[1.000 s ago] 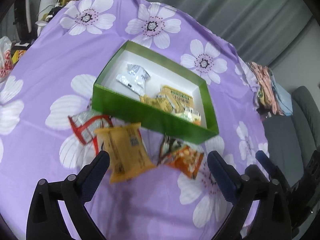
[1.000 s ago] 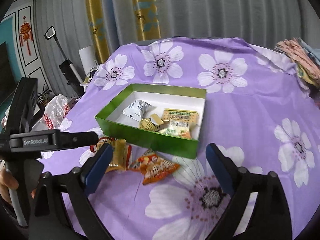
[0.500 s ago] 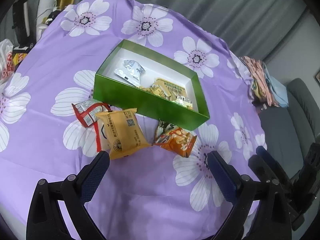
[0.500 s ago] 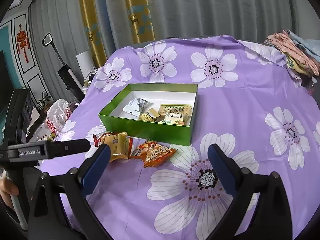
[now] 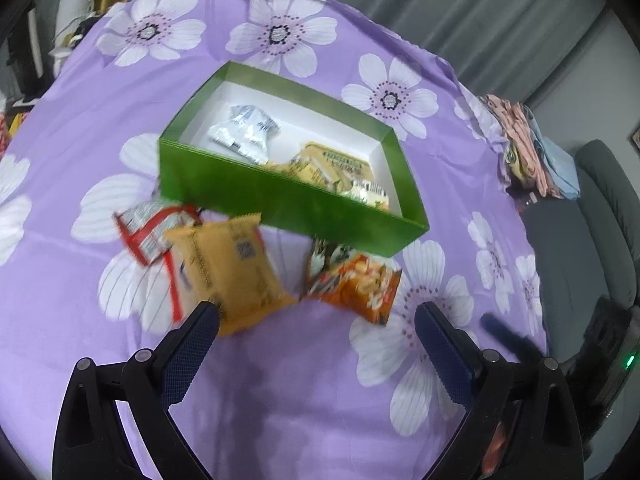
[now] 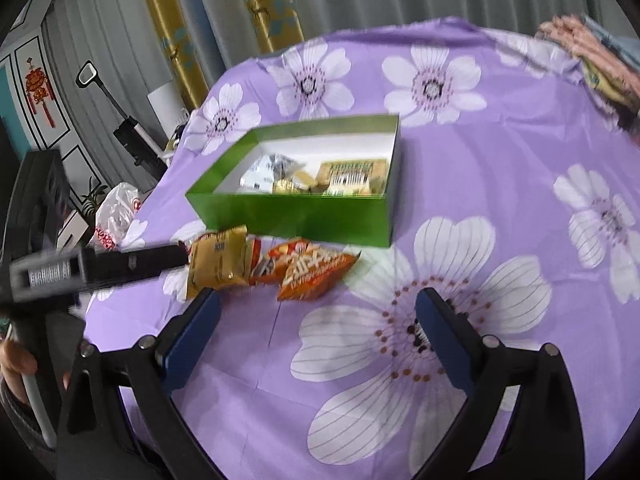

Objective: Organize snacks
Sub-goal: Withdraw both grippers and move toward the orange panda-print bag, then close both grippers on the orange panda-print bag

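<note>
Dropped closer toward yellow packet [image 5: 230, 270] since before; both tools, left [image 5: 316, 340] and right [image 6: 318, 326], spread wide, empty. Risk: snagging red packet [image 5: 154, 230] underneath too.

The left wrist view looks down steeply on the green box [image 5: 288, 200] from near; the right wrist view looks lower, more sideways; both share the box and purple cloth [image 6: 500, 208].

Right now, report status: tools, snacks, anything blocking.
Left tool open, empty. Right tool open, empty. Three packets outside green box: yellow, orange, red-white. Nothing blocking them.
</note>
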Demonstrator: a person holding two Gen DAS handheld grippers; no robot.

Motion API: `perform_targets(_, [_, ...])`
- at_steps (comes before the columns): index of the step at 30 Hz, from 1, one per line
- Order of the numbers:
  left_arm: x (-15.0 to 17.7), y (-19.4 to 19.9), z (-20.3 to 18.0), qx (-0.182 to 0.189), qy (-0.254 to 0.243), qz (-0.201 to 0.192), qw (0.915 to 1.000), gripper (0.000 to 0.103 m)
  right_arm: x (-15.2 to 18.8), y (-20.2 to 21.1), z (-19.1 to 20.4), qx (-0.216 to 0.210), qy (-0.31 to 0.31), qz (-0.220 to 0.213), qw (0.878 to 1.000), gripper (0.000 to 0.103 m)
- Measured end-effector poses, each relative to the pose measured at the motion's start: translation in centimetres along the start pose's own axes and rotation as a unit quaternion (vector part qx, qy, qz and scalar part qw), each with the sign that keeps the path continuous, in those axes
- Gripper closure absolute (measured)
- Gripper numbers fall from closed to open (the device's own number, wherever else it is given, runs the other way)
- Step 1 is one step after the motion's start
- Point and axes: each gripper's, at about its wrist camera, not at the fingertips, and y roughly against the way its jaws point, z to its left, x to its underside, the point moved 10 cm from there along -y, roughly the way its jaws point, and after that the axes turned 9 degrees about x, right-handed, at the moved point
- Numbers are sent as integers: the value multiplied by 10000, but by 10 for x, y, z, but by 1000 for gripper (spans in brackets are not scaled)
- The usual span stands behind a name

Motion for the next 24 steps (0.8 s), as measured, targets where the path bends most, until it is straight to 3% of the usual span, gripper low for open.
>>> perform_targets(4, [-15, -23, -16, 271, -229, 177, 9992, 5, 5, -16, 4, -143, -9, 95, 9999, 7])
perform_targets(10, [-16, -69, -22, 248, -407, 686, 9965, 5, 6, -36, 7, -380, -106, 238, 9989, 10])
perform_targets(17, [-8, -102, -18, 421, -196, 1111, 9927, 5, 4, -62, 17, -706, -282, 416, 9962, 17])
perform_targets(20, [-5, -107, -17, 460, -160, 1213, 9914, 5, 6, -73, 20, -766, -362, 518, 9951, 23])
perform_targets(24, [-7, -107, -19, 547, -152, 1179, 9914, 6, 7, -83, 22, -860, -452, 608, 9934, 42])
